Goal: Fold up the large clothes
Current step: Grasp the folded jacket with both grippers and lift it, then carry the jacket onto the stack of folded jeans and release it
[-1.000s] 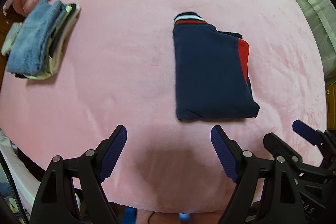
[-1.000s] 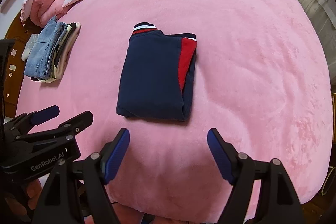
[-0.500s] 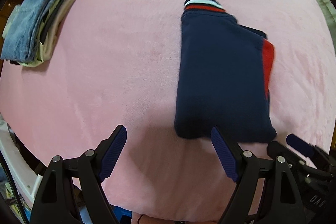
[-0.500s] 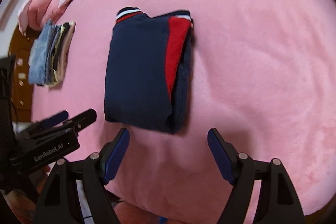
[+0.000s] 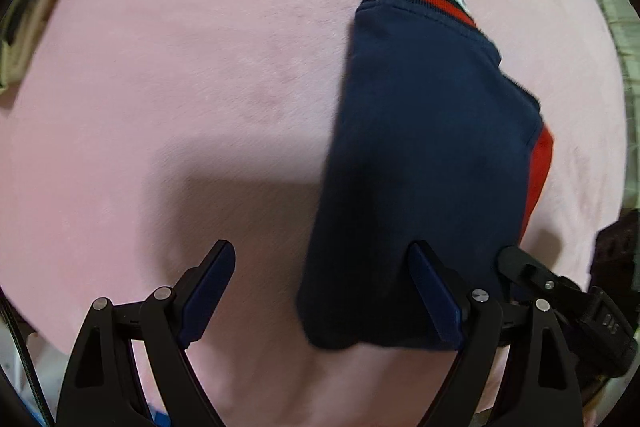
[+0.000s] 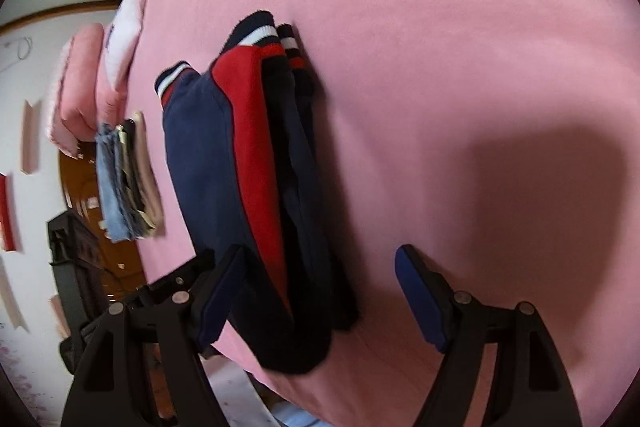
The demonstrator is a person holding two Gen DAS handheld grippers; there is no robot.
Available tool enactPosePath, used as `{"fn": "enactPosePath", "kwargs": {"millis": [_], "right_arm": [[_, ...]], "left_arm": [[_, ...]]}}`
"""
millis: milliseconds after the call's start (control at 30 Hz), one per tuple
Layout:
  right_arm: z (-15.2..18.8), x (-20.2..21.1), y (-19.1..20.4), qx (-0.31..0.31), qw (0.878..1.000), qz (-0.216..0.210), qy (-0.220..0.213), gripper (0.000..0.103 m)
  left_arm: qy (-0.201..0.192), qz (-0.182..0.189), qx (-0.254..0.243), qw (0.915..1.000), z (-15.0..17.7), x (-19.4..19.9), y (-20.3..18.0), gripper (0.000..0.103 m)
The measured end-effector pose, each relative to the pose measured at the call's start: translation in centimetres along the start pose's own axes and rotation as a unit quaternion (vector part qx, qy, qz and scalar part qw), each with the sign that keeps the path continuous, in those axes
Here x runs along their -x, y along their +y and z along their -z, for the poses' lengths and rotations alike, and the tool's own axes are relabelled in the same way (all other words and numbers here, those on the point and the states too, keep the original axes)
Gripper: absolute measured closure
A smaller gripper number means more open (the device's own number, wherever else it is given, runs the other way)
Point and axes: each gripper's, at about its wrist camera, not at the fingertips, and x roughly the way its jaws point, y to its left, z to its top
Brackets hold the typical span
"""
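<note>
While a folded navy sweatshirt with a red side panel and striped ribbed hem [image 5: 424, 155] lay flat on the pink plush bedspread [image 5: 192, 67], both hand-held grippers hung over its near end. The left gripper [image 5: 324, 291], jaws just widened, straddled the garment's near left corner without pressing it. The right gripper [image 6: 320, 291] stood spread across the near right corner, unclenched. A stack of folded clothes topped with blue denim [image 6: 124, 183] sat further up the bed, beside pink pillows [image 6: 80, 95].
</note>
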Motion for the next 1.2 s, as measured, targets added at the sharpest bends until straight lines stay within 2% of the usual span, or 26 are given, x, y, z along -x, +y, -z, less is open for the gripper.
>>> {"fn": "enactPosePath", "kwargs": {"millis": [200, 300, 333, 467, 567, 600, 667, 800, 1000, 1200], "right_arm": [[-1.6, -2.4, 0.8, 0.007, 0.998, -0.06, 0.005, 0.047], [-2.1, -3.2, 0.6, 0.007, 0.997, -0.08, 0.014, 0.052], [-2.0, -3.3, 0.5, 0.008, 0.996, -0.084, 0.016, 0.053], [-2.3, -3.4, 0.2, 0.007, 0.995, -0.097, 0.024, 0.062], [-2.0, -3.1, 0.7, 0.017, 0.995, -0.092, 0.018, 0.067], [-1.9, -3.0, 0.8, 0.021, 0.996, -0.091, 0.015, 0.068], [-1.6, -2.6, 1.4, 0.026, 0.996, -0.088, 0.007, 0.07], [-0.7, -1.5, 3.0, 0.043, 0.996, -0.083, -0.011, 0.071], [1.8, 0.4, 4.2, 0.059, 0.996, -0.068, -0.018, 0.073], [6.0, 0.6, 6.7, 0.061, 0.997, -0.048, -0.014, 0.073]], "left_arm": [[-0.004, 0.057, 0.011, 0.9983, -1.6, -1.6, -0.3, 0.017], [-0.011, 0.089, 0.02, 0.9958, -2.2, -2.1, -0.7, 0.031], [-0.009, 0.105, 0.024, 0.9941, -2.4, -2.4, -0.8, 0.039], [-0.02, 0.091, 0.004, 0.9956, -2.1, -2.1, -2.0, 0.043], [-0.028, 0.089, 0.008, 0.9956, -1.6, -1.7, -2.6, 0.048], [-0.028, 0.089, 0.009, 0.9956, -2.4, -1.5, -3.0, 0.05], [-0.03, 0.085, 0.007, 0.9959, -2.0, -0.9, -3.4, 0.057], [-0.038, 0.08, -0.005, 0.996, -1.0, 0.8, -4.5, 0.063], [-0.028, 0.091, -0.024, 0.9952, 1.4, 2.3, -2.9, 0.067], [-0.016, 0.099, -0.029, 0.9946, 5.1, 3.9, -0.1, 0.067]]}}
